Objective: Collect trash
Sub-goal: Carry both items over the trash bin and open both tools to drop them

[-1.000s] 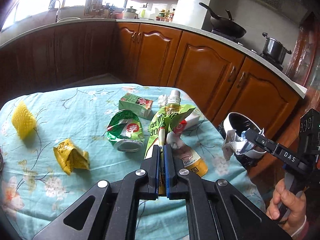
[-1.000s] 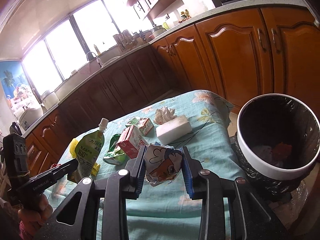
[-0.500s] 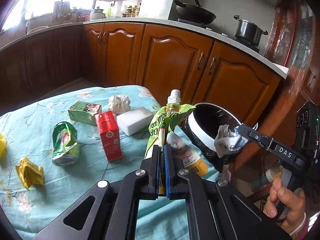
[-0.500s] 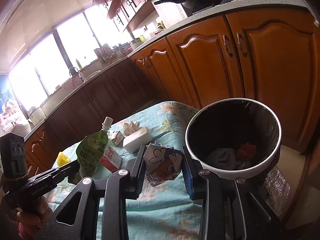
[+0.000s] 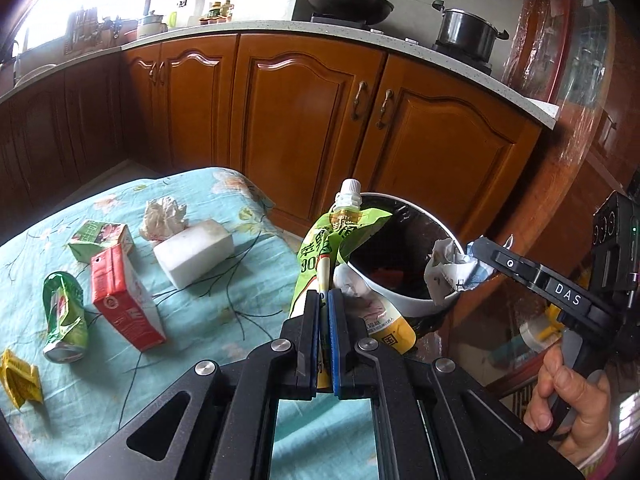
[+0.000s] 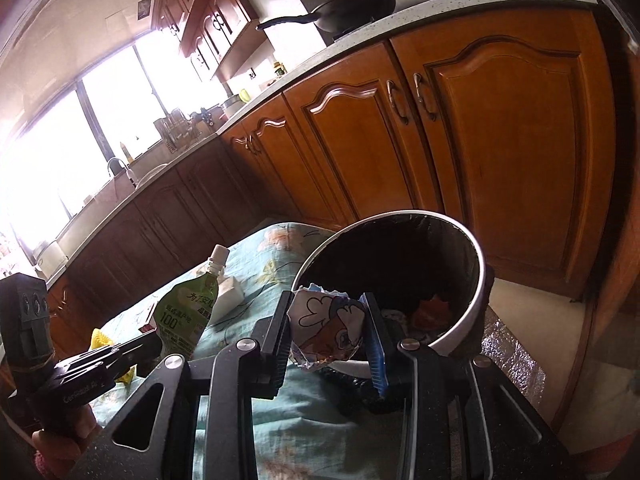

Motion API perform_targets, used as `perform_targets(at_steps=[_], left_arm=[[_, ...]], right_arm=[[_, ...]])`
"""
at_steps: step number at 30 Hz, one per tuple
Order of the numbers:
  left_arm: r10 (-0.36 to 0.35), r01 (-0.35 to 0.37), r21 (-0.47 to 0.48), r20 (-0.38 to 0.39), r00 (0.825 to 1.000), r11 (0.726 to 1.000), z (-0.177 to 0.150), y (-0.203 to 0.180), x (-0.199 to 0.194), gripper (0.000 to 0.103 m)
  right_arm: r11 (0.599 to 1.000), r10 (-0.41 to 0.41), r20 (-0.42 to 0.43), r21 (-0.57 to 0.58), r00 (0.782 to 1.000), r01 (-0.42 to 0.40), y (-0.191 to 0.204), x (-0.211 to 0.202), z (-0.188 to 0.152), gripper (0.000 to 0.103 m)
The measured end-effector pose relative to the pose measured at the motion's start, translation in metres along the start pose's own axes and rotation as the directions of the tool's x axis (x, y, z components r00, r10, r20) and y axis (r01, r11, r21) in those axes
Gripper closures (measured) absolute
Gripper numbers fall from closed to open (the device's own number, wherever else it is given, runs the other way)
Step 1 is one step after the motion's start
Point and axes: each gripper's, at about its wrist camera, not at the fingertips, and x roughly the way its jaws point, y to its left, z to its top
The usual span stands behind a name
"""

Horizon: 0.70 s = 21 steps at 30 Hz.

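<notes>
The round black bin with a white rim (image 6: 476, 276) stands just beyond the far right corner of the table with the turquoise floral cloth (image 5: 224, 332). The right gripper (image 6: 330, 340) pinches a crumpled cartoon-printed paper wrapper (image 6: 328, 330) over the bin's near rim. The left gripper (image 5: 324, 312) is pressed together on a flat green spouted drink pouch (image 5: 340, 236), hanging beside the bin's left edge. Left on the cloth lie a red carton (image 5: 120, 300), a green carton (image 5: 100, 236), a crushed green can (image 5: 64, 320), a white foam block (image 5: 194, 252), a tissue wad (image 5: 164, 216) and a yellow wrapper (image 5: 18, 376).

Risk: released here, either piece may catch the rim and fall outside, since neither is clearly over the opening.
</notes>
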Motion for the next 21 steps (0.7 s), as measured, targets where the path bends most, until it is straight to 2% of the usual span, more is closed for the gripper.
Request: perform_targets(at_steps=[9,21], left_arm=[[-0.034,0.037,0.04,-0.051,0.998,0.999,0.023,-0.022,0.048,0.101],[-0.027,0.036,0.097,-0.097,0.995,0.995,0.057,-0.051,0.11,0.1]], right_arm=[[0.998,-0.062,0.007,0.025,0.998,0.062,-0.029,0.008,0.015,0.07],[0.994,-0.102,-0.027,0.039,0.994,0.103,-0.055,0.028,0.026,0.07]])
